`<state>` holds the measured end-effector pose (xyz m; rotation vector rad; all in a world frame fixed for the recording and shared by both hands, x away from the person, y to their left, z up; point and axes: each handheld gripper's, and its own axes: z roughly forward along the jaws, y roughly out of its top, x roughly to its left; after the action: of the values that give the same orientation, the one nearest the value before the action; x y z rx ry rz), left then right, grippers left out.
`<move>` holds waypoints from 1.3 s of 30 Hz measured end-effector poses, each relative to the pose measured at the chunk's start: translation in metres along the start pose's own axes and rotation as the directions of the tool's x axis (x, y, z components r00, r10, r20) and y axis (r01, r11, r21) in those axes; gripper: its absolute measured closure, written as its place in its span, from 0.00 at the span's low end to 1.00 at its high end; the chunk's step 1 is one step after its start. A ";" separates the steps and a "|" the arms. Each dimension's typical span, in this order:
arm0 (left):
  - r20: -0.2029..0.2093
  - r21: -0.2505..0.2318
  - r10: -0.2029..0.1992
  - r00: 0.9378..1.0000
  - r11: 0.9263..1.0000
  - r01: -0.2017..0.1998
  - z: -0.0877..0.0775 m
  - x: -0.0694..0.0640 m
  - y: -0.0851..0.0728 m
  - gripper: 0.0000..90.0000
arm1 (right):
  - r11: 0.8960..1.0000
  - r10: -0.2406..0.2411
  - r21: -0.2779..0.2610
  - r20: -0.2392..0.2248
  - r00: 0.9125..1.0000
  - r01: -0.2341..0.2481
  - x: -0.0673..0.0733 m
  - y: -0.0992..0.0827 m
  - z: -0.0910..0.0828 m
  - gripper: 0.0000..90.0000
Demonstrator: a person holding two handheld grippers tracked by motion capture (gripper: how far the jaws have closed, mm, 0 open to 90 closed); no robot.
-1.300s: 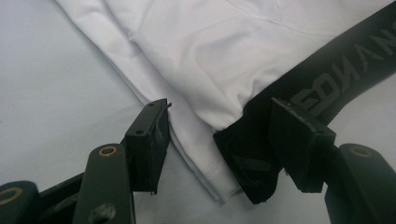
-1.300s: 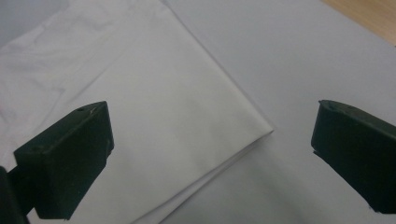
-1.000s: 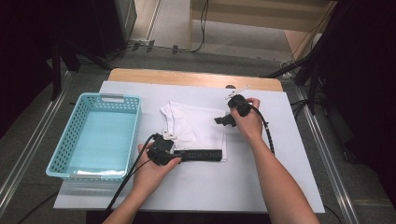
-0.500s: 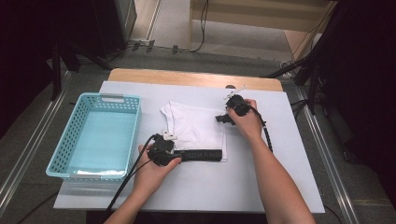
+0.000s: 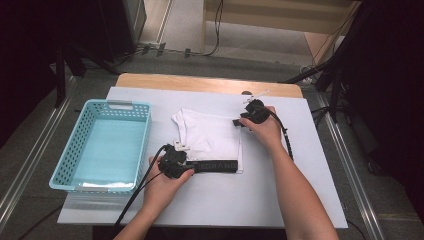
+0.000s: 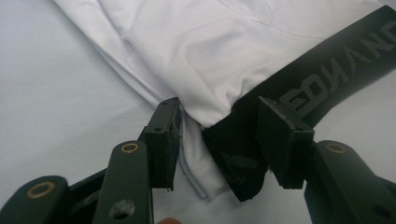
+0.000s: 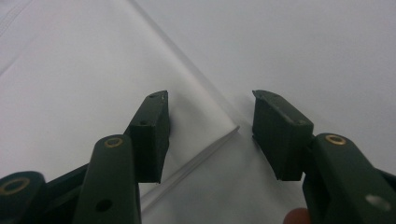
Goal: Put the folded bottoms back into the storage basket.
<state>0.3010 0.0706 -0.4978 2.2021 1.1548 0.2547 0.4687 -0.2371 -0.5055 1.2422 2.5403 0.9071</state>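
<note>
Two grippers are seen over a folded white garment (image 5: 210,137) with a black lettered waistband (image 5: 216,165), laid on a white table (image 5: 300,200).

Left gripper (image 6: 217,140): jaws partly spread and just been closing. The near-left corner of the garment, white fabric plus the bunched end of the waistband, is seen between its fingers (image 6: 161,140). The fabric is touched by the left pad and the band lies against the right pad; whether it is firmly pinched cannot be told.

Right gripper (image 7: 210,133): jaws about half spread and just been closing. A thin folded corner of white cloth (image 7: 93,93) is seen lying flat between the fingers (image 7: 280,135), touched by neither pad.

A pale blue basket (image 5: 100,145) is noted well left of the left gripper's fingers.
</note>
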 end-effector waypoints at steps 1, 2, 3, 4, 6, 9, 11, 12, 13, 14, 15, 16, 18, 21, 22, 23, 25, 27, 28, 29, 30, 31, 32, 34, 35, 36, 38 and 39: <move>0.005 -0.001 -0.002 1.000 1.000 0.002 0.000 0.000 0.000 0.62 | 1.000 0.004 -0.001 -0.003 1.000 -0.004 0.000 0.000 0.000 0.52; 0.008 -0.001 -0.004 1.000 1.000 0.004 0.000 0.000 0.000 0.63 | 1.000 0.006 -0.001 -0.006 1.000 -0.006 0.001 0.000 0.000 0.53; 0.012 -0.003 -0.006 1.000 1.000 0.006 0.000 0.000 0.000 0.64 | 1.000 0.007 -0.001 -0.008 1.000 -0.007 0.001 0.000 0.000 0.54; 0.016 -0.004 -0.007 1.000 1.000 0.007 0.000 0.001 0.000 0.64 | 1.000 0.008 0.002 -0.005 1.000 -0.008 0.002 0.000 0.001 0.55; 0.020 -0.003 -0.007 1.000 1.000 0.008 0.000 0.001 0.000 0.65 | 1.000 0.006 0.003 -0.007 1.000 -0.006 0.003 0.001 0.001 0.58; 0.025 -0.005 -0.007 1.000 1.000 0.007 0.000 0.001 -0.001 0.65 | 1.000 0.022 -0.001 -0.023 0.999 -0.022 0.003 0.000 0.001 0.65; 0.033 -0.006 -0.005 0.999 1.000 0.006 0.000 0.002 -0.001 0.66 | 1.000 0.027 -0.006 -0.038 0.999 -0.027 0.003 0.000 0.001 0.69; 0.054 -0.004 -0.007 0.999 1.000 0.007 0.000 0.002 -0.001 0.70 | 0.999 0.034 -0.007 -0.045 0.998 -0.034 0.002 -0.001 0.001 0.72; 0.066 -0.002 -0.009 0.998 1.000 0.010 0.000 0.002 -0.001 0.75 | 0.999 0.047 -0.006 -0.054 0.997 -0.048 0.002 -0.001 0.000 0.73; 0.064 -0.004 -0.002 0.998 1.000 0.003 0.000 0.001 -0.001 0.78 | 0.998 0.055 -0.007 -0.062 0.997 -0.055 0.003 -0.002 0.000 0.75; 0.062 -0.004 0.008 0.998 1.000 -0.008 0.000 0.000 -0.001 0.79 | 0.998 0.053 -0.010 -0.065 0.996 -0.054 0.002 -0.002 0.001 0.76; 0.062 -0.009 0.010 0.998 1.000 -0.010 0.000 -0.001 -0.001 0.80 | 0.998 0.061 -0.009 -0.069 0.996 -0.062 0.003 -0.002 0.000 0.78; 0.068 -0.013 0.014 0.998 1.000 -0.013 0.000 0.000 -0.002 0.81 | 0.997 0.075 -0.013 -0.088 0.993 -0.077 0.002 -0.003 0.001 0.82; 0.075 -0.020 0.012 0.997 1.000 -0.011 0.001 0.001 -0.003 0.82 | 0.996 0.087 -0.012 -0.125 0.988 -0.089 0.001 -0.004 0.002 0.88; 0.076 -0.020 0.011 0.997 1.000 -0.009 0.000 0.001 -0.003 0.82 | 0.996 0.090 -0.011 -0.131 0.987 -0.092 0.002 -0.004 0.002 0.89; 0.077 -0.021 0.011 0.997 1.000 -0.010 0.001 0.001 -0.003 0.83 | 0.996 0.091 -0.009 -0.128 0.988 -0.093 0.002 -0.004 0.002 0.90; 0.079 -0.024 0.013 0.997 1.000 -0.011 0.000 0.001 -0.003 0.84 | 0.995 0.099 -0.007 -0.126 0.987 -0.101 0.002 -0.003 0.002 0.91; 0.081 -0.035 0.011 0.997 0.999 -0.009 0.000 0.001 -0.004 0.85 | 0.994 0.105 -0.002 -0.120 0.987 -0.106 0.003 -0.002 0.001 0.91; 0.081 -0.038 0.014 0.997 0.999 -0.010 0.000 0.001 -0.005 0.86 | 0.995 0.097 -0.003 -0.114 0.989 -0.098 0.004 -0.002 0.001 0.92; 0.079 -0.041 0.016 0.997 0.999 -0.013 0.000 0.000 -0.005 0.87 | 0.995 0.095 -0.001 -0.109 0.989 -0.096 0.005 -0.002 0.001 0.92; 0.069 -0.042 0.027 0.997 0.999 -0.024 -0.001 -0.001 -0.004 0.87 | 0.996 0.090 -0.002 -0.104 0.991 -0.090 0.005 -0.001 0.000 0.92; 0.061 -0.041 0.036 0.997 0.999 -0.034 -0.001 -0.002 -0.004 0.88 | 0.996 0.088 -0.005 -0.095 0.992 -0.089 0.006 -0.001 0.000 0.92; 0.061 -0.044 0.038 0.997 0.998 -0.035 -0.002 -0.003 -0.003 0.88 | 0.994 0.105 -0.003 -0.091 0.990 -0.106 0.007 0.000 -0.002 0.92; 0.076 -0.050 0.035 0.996 0.998 -0.031 -0.003 -0.002 -0.002 0.89 | 0.989 0.145 -0.016 -0.098 0.985 -0.147 0.007 0.003 -0.006 0.92; 0.086 -0.055 0.031 0.996 0.998 -0.026 -0.005 -0.001 -0.001 0.89 | 0.987 0.157 -0.025 -0.104 0.982 -0.161 0.007 0.005 -0.010 0.92; 0.092 -0.065 0.029 0.995 0.998 -0.024 -0.008 -0.001 0.000 0.89 | 0.987 0.153 -0.038 -0.110 0.982 -0.158 0.008 0.007 -0.013 0.92; 0.103 -0.087 0.025 0.994 0.996 -0.016 -0.014 0.000 0.003 0.89 | 0.987 0.144 -0.051 -0.107 0.984 -0.150 0.012 0.011 -0.020 0.92; 0.107 -0.097 0.027 0.994 0.995 -0.017 -0.018 -0.001 0.004 0.89 | 0.987 0.140 -0.058 -0.117 0.983 -0.148 0.014 0.013 -0.024 0.92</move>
<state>0.2954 0.0764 -0.4809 2.1181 1.0385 0.1934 0.4590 -0.2313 -0.4777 1.4077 2.5071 1.1128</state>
